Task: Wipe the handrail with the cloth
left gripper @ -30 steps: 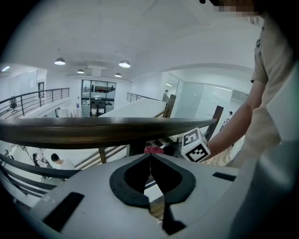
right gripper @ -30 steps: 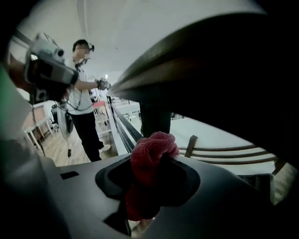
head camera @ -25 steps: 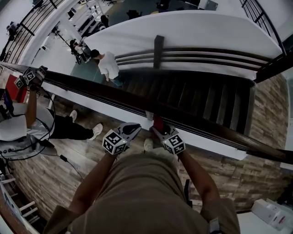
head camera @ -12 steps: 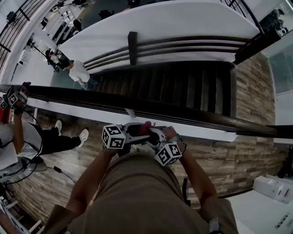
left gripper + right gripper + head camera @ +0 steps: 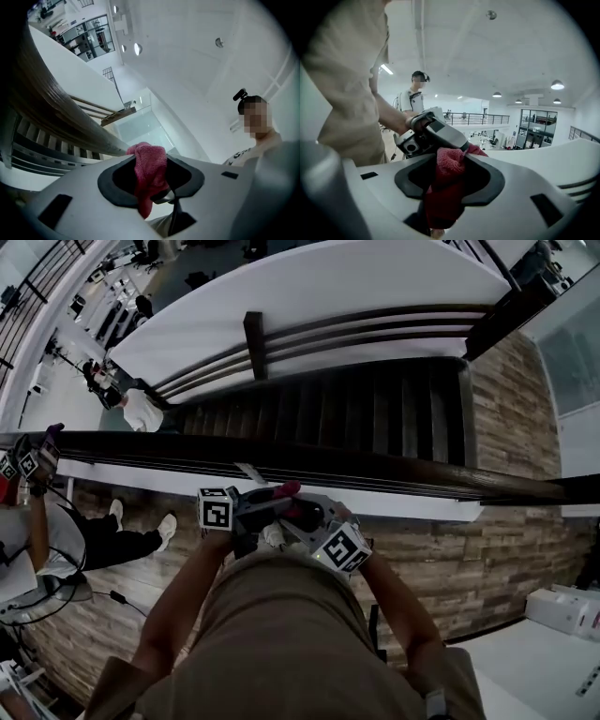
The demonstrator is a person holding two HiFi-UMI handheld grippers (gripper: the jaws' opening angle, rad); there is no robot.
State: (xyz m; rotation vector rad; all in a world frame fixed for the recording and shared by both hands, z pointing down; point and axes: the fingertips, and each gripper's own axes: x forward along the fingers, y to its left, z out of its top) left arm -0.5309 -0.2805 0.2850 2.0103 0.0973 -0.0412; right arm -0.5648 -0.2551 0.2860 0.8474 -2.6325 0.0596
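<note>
Cloth [image 5: 283, 490], red, near handrail [image 5: 422, 476]: L gripper [image 5: 152, 185] jaws closing onto it; R gripper [image 5: 446, 187] jaws easing open, prob. gripping it too.

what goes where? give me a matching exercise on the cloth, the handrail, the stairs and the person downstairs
Things
1. red terry cloth
2. dark wooden handrail
3. dark wooden staircase
4. person in a white shirt

Places
A. on the lower floor, by the stairs' left end
B. pinched in the left tongs and the right tongs
C. running across the head view, just past the cloth
D. beyond the handrail, lower down

Pairs: 1-B, 2-C, 3-D, 4-A

The left tongs have just been closing, the right tongs opening a little, cloth between both.
</note>
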